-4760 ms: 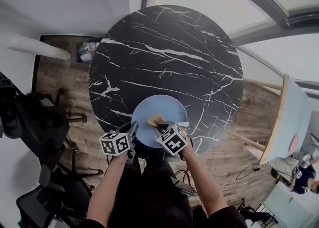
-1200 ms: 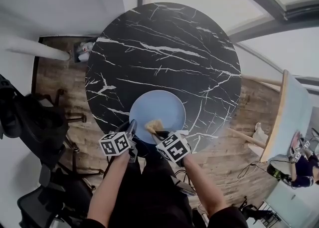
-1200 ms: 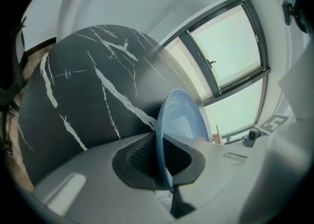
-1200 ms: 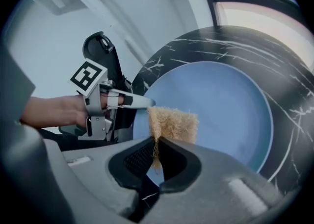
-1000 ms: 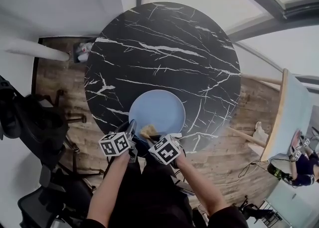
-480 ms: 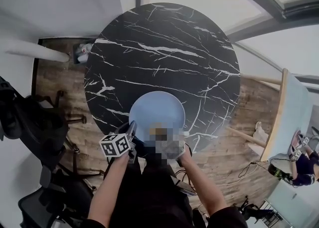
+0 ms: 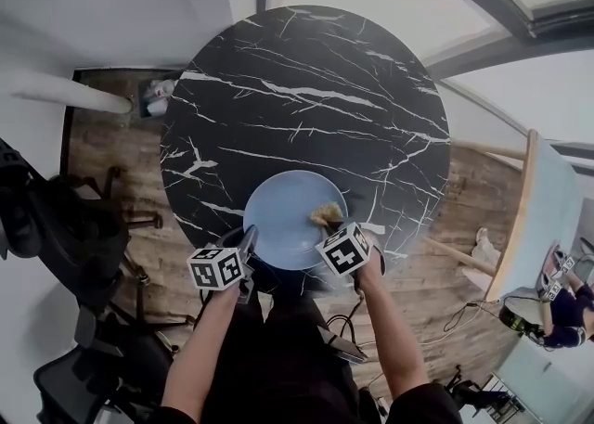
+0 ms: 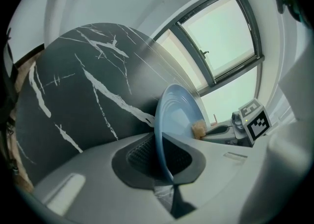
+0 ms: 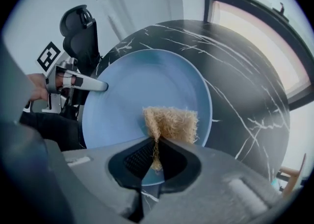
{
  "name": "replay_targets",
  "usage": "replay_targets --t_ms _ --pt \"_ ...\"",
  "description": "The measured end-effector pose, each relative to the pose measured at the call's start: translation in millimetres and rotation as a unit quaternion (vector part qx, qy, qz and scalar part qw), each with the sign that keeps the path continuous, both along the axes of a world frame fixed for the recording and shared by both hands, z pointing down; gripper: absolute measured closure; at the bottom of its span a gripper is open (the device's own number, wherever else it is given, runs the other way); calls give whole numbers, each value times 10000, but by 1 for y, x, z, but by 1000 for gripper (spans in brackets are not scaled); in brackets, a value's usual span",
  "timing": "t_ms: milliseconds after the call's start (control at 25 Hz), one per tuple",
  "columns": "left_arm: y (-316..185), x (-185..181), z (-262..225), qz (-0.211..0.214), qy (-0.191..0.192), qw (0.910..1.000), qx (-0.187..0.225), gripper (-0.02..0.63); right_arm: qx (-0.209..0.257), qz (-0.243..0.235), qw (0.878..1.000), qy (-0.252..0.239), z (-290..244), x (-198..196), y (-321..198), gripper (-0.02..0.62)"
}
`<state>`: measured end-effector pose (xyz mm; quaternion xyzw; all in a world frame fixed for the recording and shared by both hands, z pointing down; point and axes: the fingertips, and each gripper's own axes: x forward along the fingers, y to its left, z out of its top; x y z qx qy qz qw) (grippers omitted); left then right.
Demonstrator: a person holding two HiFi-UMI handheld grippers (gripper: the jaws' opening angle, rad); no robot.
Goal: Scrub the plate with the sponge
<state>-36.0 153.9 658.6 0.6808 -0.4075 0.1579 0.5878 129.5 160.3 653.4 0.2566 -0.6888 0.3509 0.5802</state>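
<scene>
A pale blue plate lies near the front edge of the round black marble table. My left gripper is shut on the plate's near-left rim; its jaws have just eased open a little, with the rim still between the pads. My right gripper points steeply down, shut on a tan fibrous sponge. The sponge rests on the plate's right side, close to the rim. The right gripper view shows the plate with the left gripper at its far edge.
A black office chair stands on the wooden floor to the left. Bottles sit on the floor beyond the table's left side. A pale panel with a wooden edge leans at the right. Windows run behind the table.
My right gripper has carried the sponge from the plate's near-left part across to its right side. The left gripper and the plate have stayed where they were.
</scene>
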Motion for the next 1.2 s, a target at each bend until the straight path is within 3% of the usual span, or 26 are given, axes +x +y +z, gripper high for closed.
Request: replay_targets --t_ms 240,560,760,1200 --pt "-1 2 -1 96 10 10000 19 571 417 -681 9933 836 5 6 -30 572" --pt "-3 4 -1 208 -36 9998 58 566 880 -749 9849 1288 6 3 -63 572" --pt "-2 6 -2 183 28 9998 14 565 1130 -530 9815 1454 7 2 -70 572" --pt "-6 6 -1 178 -174 9997 81 561 2365 411 9651 1051 -28 2 -99 573"
